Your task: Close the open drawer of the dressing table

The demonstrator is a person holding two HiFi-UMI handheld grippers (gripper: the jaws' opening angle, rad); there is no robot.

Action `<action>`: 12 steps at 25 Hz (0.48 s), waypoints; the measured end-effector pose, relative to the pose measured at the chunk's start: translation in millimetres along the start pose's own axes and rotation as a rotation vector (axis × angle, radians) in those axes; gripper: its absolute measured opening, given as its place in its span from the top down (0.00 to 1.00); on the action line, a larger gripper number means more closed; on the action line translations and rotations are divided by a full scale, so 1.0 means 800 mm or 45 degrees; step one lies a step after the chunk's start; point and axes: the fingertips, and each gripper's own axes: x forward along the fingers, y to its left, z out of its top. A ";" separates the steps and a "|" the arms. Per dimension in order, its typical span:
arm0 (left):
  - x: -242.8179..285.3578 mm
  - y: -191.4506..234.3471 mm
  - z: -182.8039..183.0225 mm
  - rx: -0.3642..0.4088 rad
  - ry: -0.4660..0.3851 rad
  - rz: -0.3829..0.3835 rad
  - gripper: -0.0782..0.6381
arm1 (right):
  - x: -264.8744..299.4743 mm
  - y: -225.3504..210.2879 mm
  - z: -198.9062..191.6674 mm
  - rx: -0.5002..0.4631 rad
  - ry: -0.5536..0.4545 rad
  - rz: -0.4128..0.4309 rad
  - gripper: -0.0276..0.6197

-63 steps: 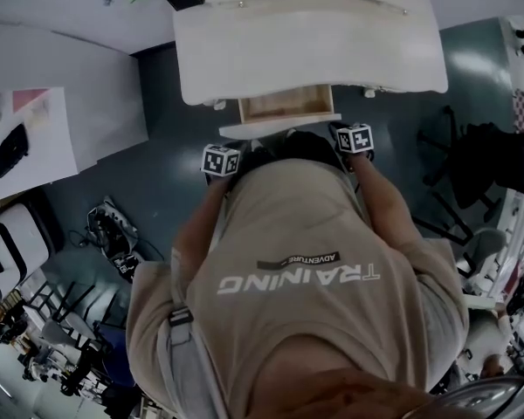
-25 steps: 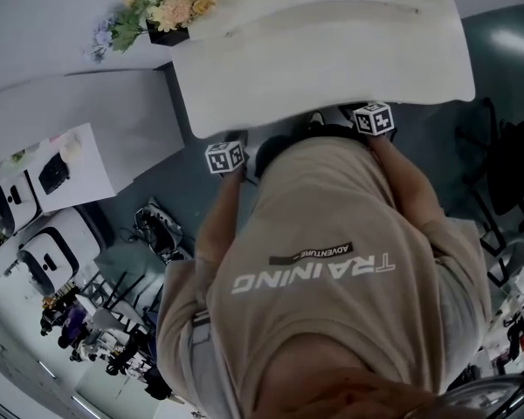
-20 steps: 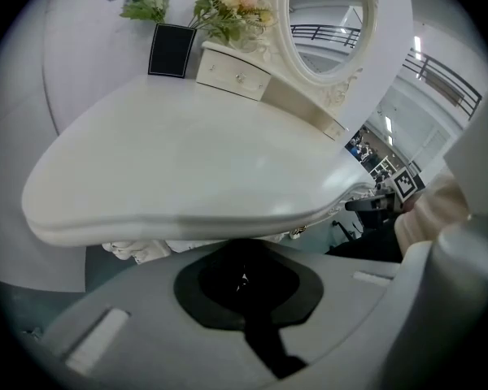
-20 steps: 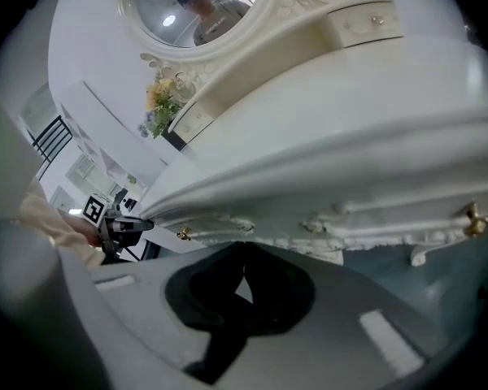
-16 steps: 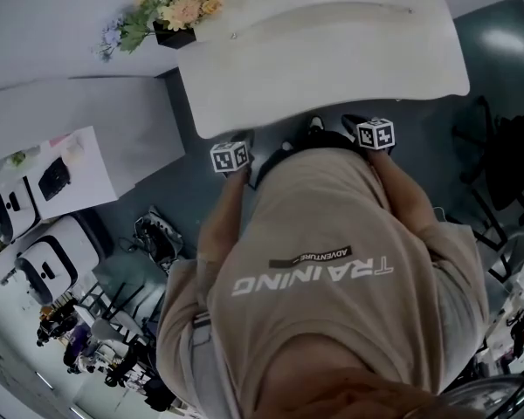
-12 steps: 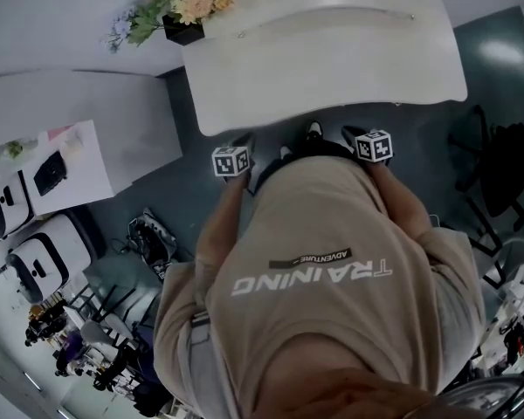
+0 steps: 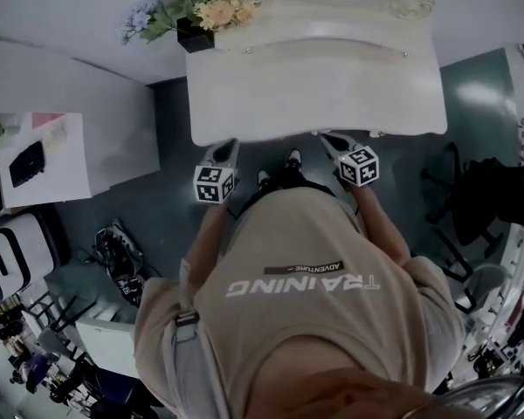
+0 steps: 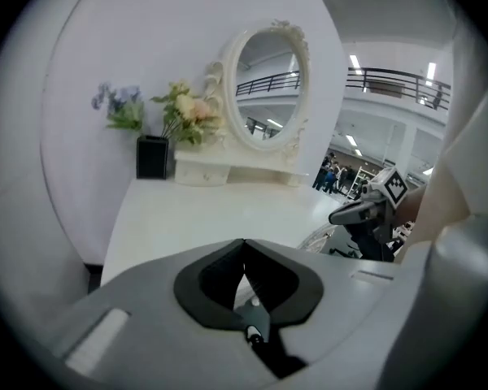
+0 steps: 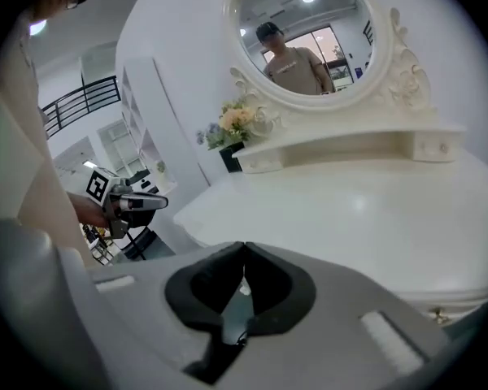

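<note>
Grey floor all around, white wall on the far side, white dressing table (image 7: 314, 85) against it. Held the left gripper (image 7: 226, 147) with jaws pressed tight together, nothing between them. Held the right gripper (image 7: 326, 140) the same way, clenched on nothing. Pointed both at the near edge of the table, tips just beside it, one on the left, one on the right, well apart. Could not tell about touching the edge.

Saw no drawer sticking out past that edge from the head view. Looked pushed all the way in under the top. Could not see its front face to be sure.

Farther out, saw a round mirror (image 8: 267, 88) at the far side of the top. Saw flowers (image 7: 201, 11) in a black pot (image 7: 192, 35) at the far left corner.

Could still go wrong from here. Might have left a small gap, if pushed harder on one side than the other and jammed crooked. Might knock the table edge if lifted up too fast from so close to it.

Looked different a short while before. Had the drawer pulled out then, toward the near side, with bare wood showing inside and both grippers at its front. Showed none of that now. Kept the marker cubes right at the table edge a second ago, too. Now held them back a little, toward the near side.
</note>
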 end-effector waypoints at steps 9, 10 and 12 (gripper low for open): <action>-0.018 -0.042 0.220 0.372 -0.345 -0.029 0.88 | -0.060 0.036 0.203 -0.267 -0.257 0.001 0.95; -0.024 -0.048 0.244 0.395 -0.390 -0.029 0.88 | -0.069 0.040 0.226 -0.319 -0.291 -0.001 0.95; -0.037 -0.062 0.290 0.454 -0.482 -0.022 0.88 | -0.085 0.046 0.267 -0.430 -0.345 -0.008 0.95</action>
